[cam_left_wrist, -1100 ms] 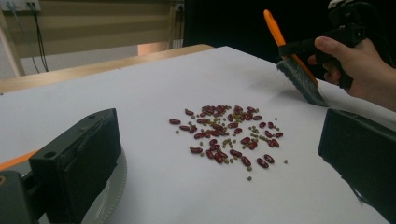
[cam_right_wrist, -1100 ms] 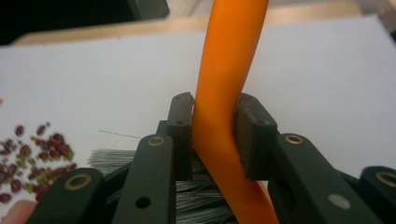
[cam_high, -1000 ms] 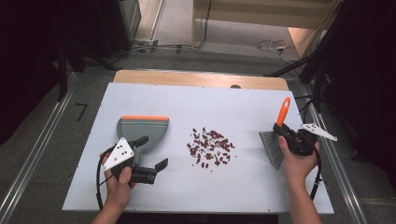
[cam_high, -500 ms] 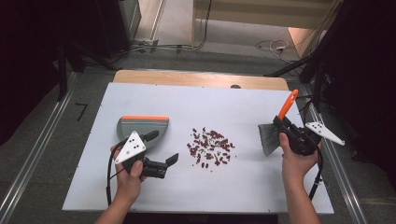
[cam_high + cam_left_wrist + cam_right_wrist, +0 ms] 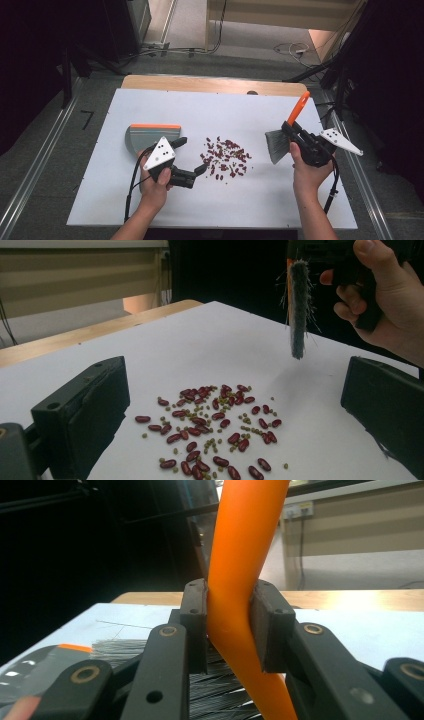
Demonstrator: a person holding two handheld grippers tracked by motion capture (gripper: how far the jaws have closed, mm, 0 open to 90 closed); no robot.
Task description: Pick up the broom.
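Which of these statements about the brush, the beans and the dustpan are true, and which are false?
1. The right gripper is shut on the brush. True.
2. The beans lie inside the dustpan. False: they lie on the table, right of it in the high view.
3. The left gripper holds the dustpan. False: its jaws are open and empty.
4. The brush handle is orange. True.

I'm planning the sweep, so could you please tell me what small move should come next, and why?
Probably lower the brush to the table just right of the beans. The right claw grips its orange handle, its bristles hang above the table, and the dustpan waits left of the pile.
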